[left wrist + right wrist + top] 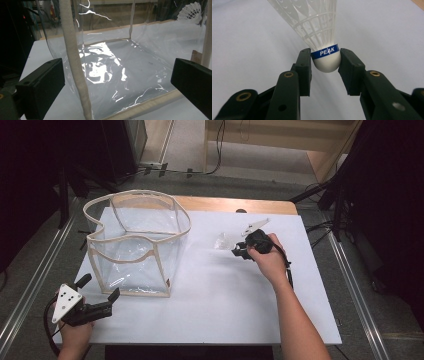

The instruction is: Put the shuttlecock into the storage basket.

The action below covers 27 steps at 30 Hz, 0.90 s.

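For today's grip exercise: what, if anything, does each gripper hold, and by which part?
The right gripper holds a shuttlecock by its white cork, one jaw on each side. The left gripper is open and holds nothing.

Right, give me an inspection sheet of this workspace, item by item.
Surface: white table top, bare wood strip at its far edge.
Job's things: clear bag with cream trim, standing open; white shuttlecock with a blue PEAK band.
Clutter: nothing seen.
Grippers: left gripper open, facing the bag's near corner; right gripper shut on the shuttlecock's cork.
Cables: one trails from each gripper; more on the floor beyond the table.
Surroundings: grey floor, dark stands, wooden unit behind.
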Each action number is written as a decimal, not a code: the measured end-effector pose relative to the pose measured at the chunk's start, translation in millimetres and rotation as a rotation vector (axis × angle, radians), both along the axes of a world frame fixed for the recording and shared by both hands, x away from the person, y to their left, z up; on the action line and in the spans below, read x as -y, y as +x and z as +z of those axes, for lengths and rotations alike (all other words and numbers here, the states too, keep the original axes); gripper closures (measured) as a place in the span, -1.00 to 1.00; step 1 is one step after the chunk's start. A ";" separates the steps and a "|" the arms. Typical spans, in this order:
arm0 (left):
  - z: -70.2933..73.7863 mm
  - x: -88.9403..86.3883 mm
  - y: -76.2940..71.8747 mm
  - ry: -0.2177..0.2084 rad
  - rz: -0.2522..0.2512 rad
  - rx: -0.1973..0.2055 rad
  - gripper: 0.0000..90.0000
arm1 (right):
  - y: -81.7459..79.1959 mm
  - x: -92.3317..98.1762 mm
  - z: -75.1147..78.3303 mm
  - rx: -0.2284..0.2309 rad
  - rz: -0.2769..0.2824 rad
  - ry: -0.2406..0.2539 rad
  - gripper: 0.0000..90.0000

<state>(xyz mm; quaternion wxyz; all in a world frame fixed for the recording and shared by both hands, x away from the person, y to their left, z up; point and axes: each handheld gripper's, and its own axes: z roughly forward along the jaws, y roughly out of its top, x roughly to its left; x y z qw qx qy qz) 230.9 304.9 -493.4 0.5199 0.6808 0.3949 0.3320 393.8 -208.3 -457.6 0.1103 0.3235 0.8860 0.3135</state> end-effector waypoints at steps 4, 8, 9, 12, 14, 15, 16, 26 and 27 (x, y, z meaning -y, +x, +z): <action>0.0 0.1 -0.1 0.005 0.000 -0.001 -1.00 | -1.9 -1.7 6.9 0.008 -0.011 0.027 0.36; 0.0 0.1 0.0 0.002 0.000 0.000 -1.00 | -3.8 -4.0 12.8 0.013 -0.019 0.048 0.36; 0.0 0.1 -0.1 0.001 0.000 0.000 -1.00 | -4.4 -4.5 14.5 0.015 -0.016 0.056 0.36; 0.1 0.0 -0.1 0.001 0.000 0.000 -1.00 | -5.0 -5.2 17.3 0.019 -0.021 0.070 0.36; 0.0 0.0 -0.1 0.001 0.000 0.000 -1.00 | -5.0 -5.8 18.3 0.024 -0.027 0.079 0.36; 0.1 0.0 -0.1 0.000 0.000 0.000 -1.00 | -5.2 -6.3 18.7 0.021 -0.026 0.087 0.36; 0.1 0.0 -0.1 0.000 0.000 0.000 -1.00 | -5.1 -6.7 19.2 0.022 -0.026 0.089 0.36; 0.1 0.0 -0.1 0.000 0.000 0.000 -1.00 | -5.8 -11.7 26.8 0.037 -0.017 0.133 0.36; 0.1 0.0 -0.1 0.000 0.000 0.000 -1.00 | -6.2 -12.1 28.2 0.039 -0.018 0.136 0.36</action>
